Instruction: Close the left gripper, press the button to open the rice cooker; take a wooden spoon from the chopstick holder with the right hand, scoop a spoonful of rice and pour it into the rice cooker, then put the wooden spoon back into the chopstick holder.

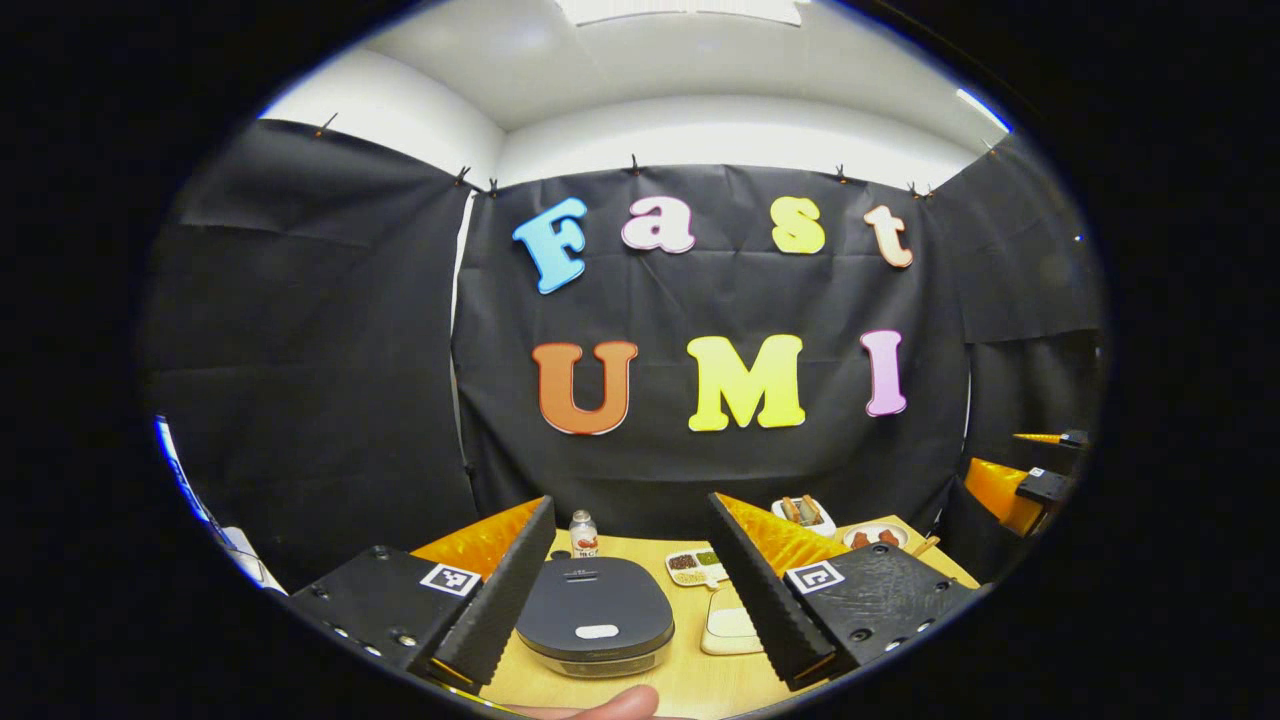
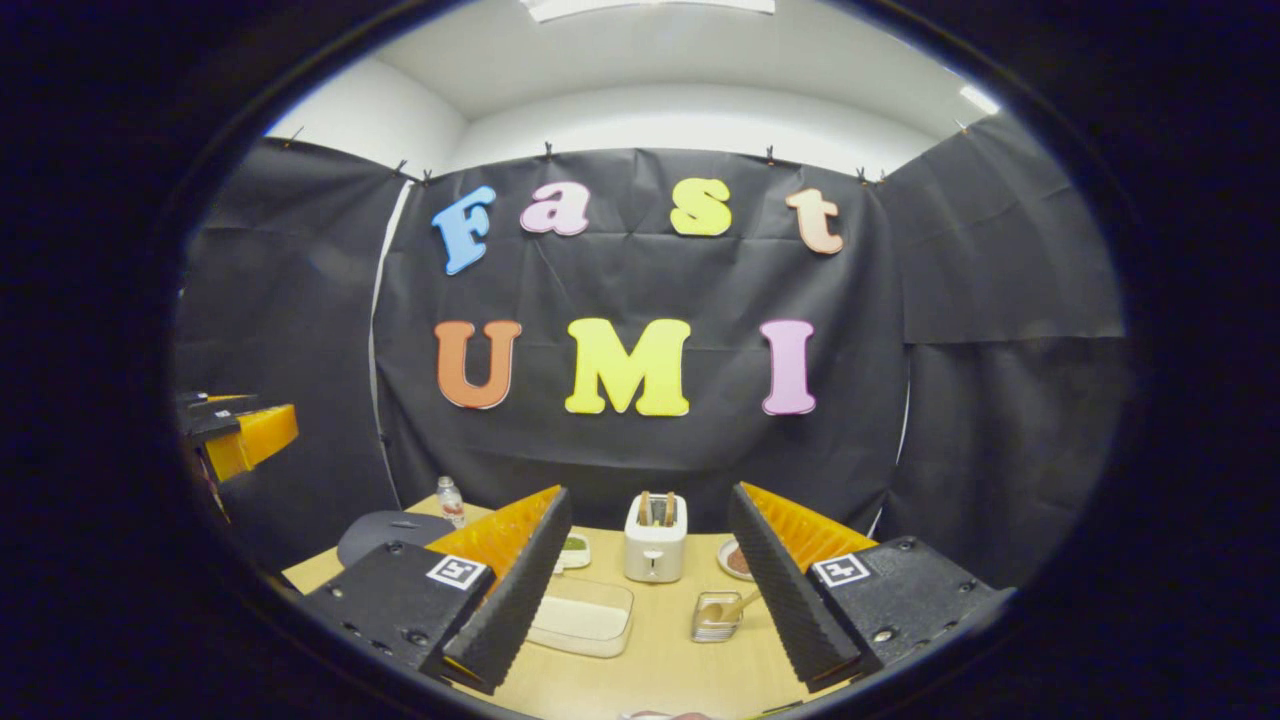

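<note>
Plainly, step in hand: the very first; the rice cooker [image 1: 596,620] sits shut on the wooden table [image 1: 690,680], so the button press is not yet done, by my reading.
Left gripper [image 1: 632,585]: fingers spread wide, holding nothing; it hangs above the table with the cooker framed between the two fingers; the task wants it pressed together before the push.
Cooker button: the pale oval [image 1: 597,631] on the near part of the dark lid is likely the release, though I cannot be sure.
Right gripper [image 2: 650,580]: fingers spread wide too, holding nothing; it hangs well back from the table's things.
Wooden spoon [image 2: 728,606]: standing tilted in the small clear chopstick holder [image 2: 716,616], near the right finger in the right gripper view; untouched.
Rice: the shallow pale container [image 2: 585,616] just left of the holder seems to hold it; I cannot tell for certain.
Other things: a white toaster [image 2: 655,537] behind the holder; a small bottle [image 1: 583,535] behind the cooker; a divided dish of grains [image 1: 697,567] beside it.
Next move calls for: bringing the left fingers together, then lowering the closed tip squarely onto the oval; a slanted push might slide off the smooth lid.
</note>
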The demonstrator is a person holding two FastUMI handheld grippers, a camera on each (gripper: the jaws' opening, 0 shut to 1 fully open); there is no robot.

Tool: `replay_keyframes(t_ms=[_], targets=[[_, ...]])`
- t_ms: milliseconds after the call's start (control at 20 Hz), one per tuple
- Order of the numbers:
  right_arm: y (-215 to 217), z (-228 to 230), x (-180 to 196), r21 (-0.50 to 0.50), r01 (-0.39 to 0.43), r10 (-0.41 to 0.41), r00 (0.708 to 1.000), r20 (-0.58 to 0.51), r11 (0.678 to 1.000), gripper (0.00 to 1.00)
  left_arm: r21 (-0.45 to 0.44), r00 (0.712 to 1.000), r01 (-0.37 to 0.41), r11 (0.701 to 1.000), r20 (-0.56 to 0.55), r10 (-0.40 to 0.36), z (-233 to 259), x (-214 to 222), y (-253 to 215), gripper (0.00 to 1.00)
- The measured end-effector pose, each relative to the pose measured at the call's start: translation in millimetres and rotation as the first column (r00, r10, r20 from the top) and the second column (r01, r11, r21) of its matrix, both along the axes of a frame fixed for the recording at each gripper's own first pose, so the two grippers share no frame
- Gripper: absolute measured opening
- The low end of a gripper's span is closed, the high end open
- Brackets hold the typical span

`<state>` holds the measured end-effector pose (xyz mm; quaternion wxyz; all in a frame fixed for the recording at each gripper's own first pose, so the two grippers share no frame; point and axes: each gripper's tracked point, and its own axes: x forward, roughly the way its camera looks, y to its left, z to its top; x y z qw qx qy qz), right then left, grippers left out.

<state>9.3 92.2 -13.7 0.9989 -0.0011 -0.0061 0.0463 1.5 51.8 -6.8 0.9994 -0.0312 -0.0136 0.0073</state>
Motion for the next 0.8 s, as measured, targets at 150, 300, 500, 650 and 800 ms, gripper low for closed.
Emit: replay_keyframes(t_ms=[150, 300, 500, 650, 800], targets=[[-7, -4, -1, 0.009, 0.018, -0.018, 0.999, -0.028, 1.000, 0.98, 0.004, 0.999, 0.032, 0.999, 0.006, -0.032, -1, -12, -8, 0.95], [-11, -7, -5, -0.002, 0.035, -0.035, 0.999, -0.040, 0.999, 0.97, -0.006, 0.999, 0.040, 0.999, -0.004, -0.040, -1, -12, -4, 0.95], [-11, -5, -8, -0.005, 0.042, -0.043, 0.998, -0.044, 0.999, 1.00, -0.003, 1.000, 0.028, 1.000, -0.007, -0.028, -3, -9, 0, 0.90], [-13, -2, -12, -0.005, 0.052, -0.052, 0.998, -0.034, 0.999, 1.00, 0.003, 0.999, 0.034, 0.999, -0.014, -0.034, -5, -10, 0, 0.95], [-12, 2, -14, -0.002, 0.052, -0.052, 0.998, -0.032, 0.999, 1.00, 0.008, 0.999, 0.035, 0.999, -0.011, -0.035, -3, -8, -1, 0.95]])
